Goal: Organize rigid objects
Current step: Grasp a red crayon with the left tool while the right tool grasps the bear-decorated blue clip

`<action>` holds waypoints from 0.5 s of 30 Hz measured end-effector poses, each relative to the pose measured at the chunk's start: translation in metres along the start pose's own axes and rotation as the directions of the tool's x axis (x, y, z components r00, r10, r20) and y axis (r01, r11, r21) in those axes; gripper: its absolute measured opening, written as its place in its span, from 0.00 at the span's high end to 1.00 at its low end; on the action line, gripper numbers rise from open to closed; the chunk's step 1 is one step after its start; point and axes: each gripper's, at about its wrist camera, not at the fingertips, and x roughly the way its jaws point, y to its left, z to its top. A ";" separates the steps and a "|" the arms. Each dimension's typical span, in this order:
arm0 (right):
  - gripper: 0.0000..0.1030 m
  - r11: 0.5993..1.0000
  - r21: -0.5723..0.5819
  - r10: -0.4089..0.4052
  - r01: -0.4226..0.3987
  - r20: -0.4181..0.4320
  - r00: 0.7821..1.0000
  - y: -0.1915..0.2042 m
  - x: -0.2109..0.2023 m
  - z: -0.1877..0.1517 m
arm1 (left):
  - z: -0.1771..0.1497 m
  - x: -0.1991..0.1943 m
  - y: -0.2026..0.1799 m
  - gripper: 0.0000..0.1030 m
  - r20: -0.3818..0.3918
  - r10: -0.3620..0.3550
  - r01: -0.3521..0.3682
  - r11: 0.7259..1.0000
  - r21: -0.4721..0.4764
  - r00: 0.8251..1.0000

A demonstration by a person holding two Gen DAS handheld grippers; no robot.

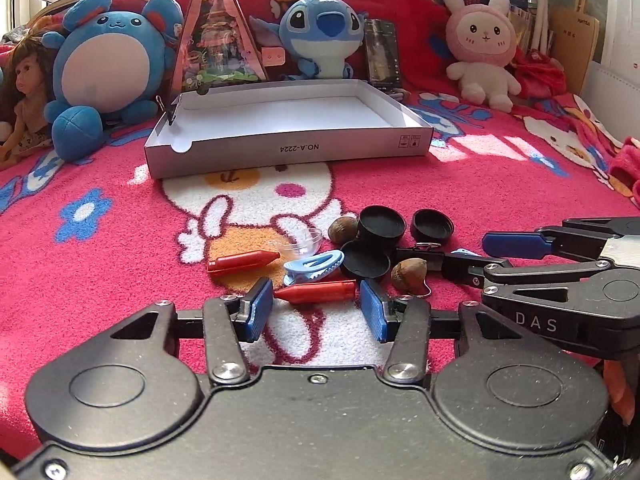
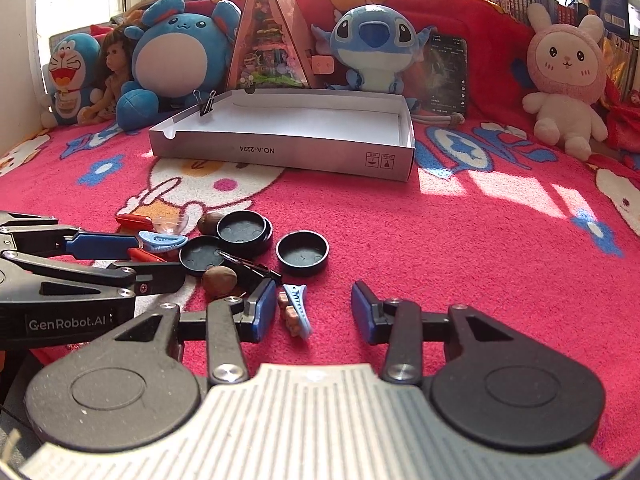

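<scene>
Two grippers hover low over a cluster of small items at frame centre. The left gripper [image 1: 316, 306] stands open, a red crayon-shaped piece [image 1: 316, 292] between its pads, untouched. The right gripper [image 2: 314, 310] stands open around a blue hair clip [image 2: 298, 310], which lies near its left pad. The empty cardboard tray [image 1: 288, 148] sits at upper centre. Risk: closing off-centre may push the clip aside; the adjacent grippers may collide.

Fuzzy cloth blanket [image 1: 440, 184], matt cardboard box [image 1: 288, 148], glossy plastic red crayon [image 1: 316, 292].
</scene>
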 end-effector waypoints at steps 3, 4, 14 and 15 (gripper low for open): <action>0.38 0.999 0.035 -0.008 0.008 0.007 1.000 -0.001 -0.004 -0.002 | 0.000 -0.003 0.003 0.54 -0.003 -0.003 0.003 1.000 -0.022 1.000; 0.38 0.999 0.044 -0.009 0.009 0.011 1.000 -0.001 -0.007 -0.003 | 0.000 -0.004 0.003 0.54 -0.003 -0.004 0.004 1.000 -0.029 1.000; 0.35 0.993 0.018 -0.115 0.115 -0.002 0.993 -0.012 -0.021 -0.012 | 0.000 -0.006 0.011 0.54 0.001 0.015 -0.014 0.999 -0.048 1.000; 0.35 0.991 0.032 -0.133 0.133 -0.005 0.991 -0.016 -0.021 -0.011 | 0.000 -0.006 0.012 0.54 0.002 0.018 -0.017 0.999 -0.049 1.000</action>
